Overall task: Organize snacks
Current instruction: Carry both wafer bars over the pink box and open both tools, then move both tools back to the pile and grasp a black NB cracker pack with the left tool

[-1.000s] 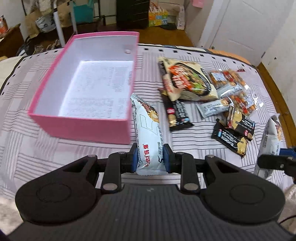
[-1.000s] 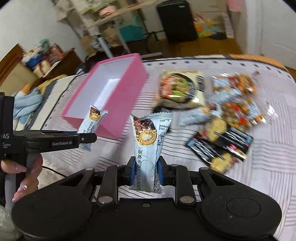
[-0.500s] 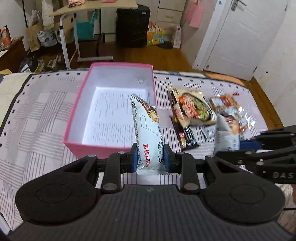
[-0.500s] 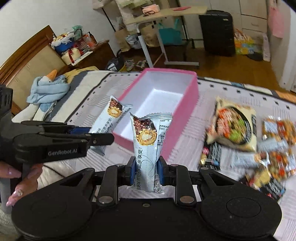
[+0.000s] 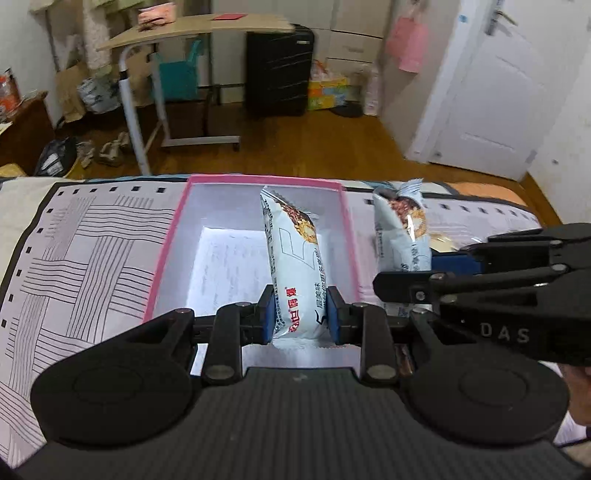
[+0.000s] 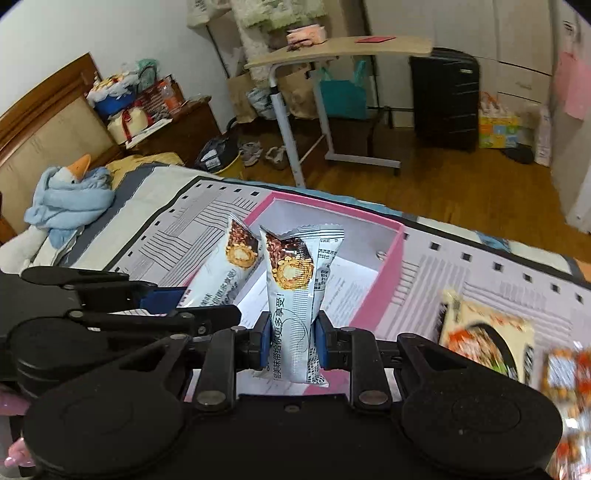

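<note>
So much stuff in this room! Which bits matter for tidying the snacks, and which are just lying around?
For the job:
- left gripper, shut on a white snack bar
- right gripper, shut on a second snack bar
- pink box
- noodle packet

Just lying around:
- black suitcase
- rolling desk
- goose plush

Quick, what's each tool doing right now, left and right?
Left tool: closed on a white snack packet, above the pink box.
Right tool: closed on a second white snack packet.
</note>
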`<state>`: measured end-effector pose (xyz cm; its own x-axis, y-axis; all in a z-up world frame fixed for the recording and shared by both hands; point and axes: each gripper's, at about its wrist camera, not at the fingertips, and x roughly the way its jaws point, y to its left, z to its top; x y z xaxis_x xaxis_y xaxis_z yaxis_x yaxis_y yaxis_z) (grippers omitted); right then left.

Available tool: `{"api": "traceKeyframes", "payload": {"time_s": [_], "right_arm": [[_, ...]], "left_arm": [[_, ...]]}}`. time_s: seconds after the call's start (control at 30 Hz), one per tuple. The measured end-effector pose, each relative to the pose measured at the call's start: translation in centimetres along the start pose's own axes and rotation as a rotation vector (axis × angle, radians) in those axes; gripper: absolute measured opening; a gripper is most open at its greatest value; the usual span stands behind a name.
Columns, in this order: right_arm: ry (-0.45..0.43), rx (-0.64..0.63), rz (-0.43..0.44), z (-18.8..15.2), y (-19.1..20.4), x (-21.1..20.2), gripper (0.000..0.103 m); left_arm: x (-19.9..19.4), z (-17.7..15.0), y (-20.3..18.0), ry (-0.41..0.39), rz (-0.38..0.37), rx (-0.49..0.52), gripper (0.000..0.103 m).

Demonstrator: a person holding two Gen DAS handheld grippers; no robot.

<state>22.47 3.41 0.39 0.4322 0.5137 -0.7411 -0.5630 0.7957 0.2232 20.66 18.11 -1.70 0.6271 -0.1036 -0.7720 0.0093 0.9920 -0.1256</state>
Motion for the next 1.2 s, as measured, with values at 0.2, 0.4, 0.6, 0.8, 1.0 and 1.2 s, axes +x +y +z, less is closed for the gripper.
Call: {"api": "traceKeyframes", "payload": {"time_s": [0.2,0.4,0.6,0.8,1.0,1.2], "right_arm": [[0.042,-0.017,0.009,0.2,-0.3,6.2,0.028],[0.085,-0.034,-0.031,0.0,-0.1,9.8,0.031],[0.063,-0.076,-0.107,0.3,0.3,10.7,0.032],[-0.013,-0.007,-0.082,0.5,-0.7,8.1,0.058],[-0.061,0.002,-0.074,-0.1,-0.9,1.4,0.058],[-0.076,0.002,-0.095,-2.4,-2.0,-7.4,0.058]], "left_arm": [[6.0,-1.3,3.7,0.022,0.0,-0.087,0.027],[9.4,-2.2,6.3,0.051,-0.011,-0.115,0.026],[11.1,-2.4,6.4,0.062,0.039,-0.083,0.027],[10.8,-2.5,5.8,0.036,0.049,-0.052,0.057],[7.7,-3.0,4.6,-0.007,0.008,-0.055,0.061],[2.7,-3.3,1.7,-0.025,-0.023,0.009,0.061]]}}
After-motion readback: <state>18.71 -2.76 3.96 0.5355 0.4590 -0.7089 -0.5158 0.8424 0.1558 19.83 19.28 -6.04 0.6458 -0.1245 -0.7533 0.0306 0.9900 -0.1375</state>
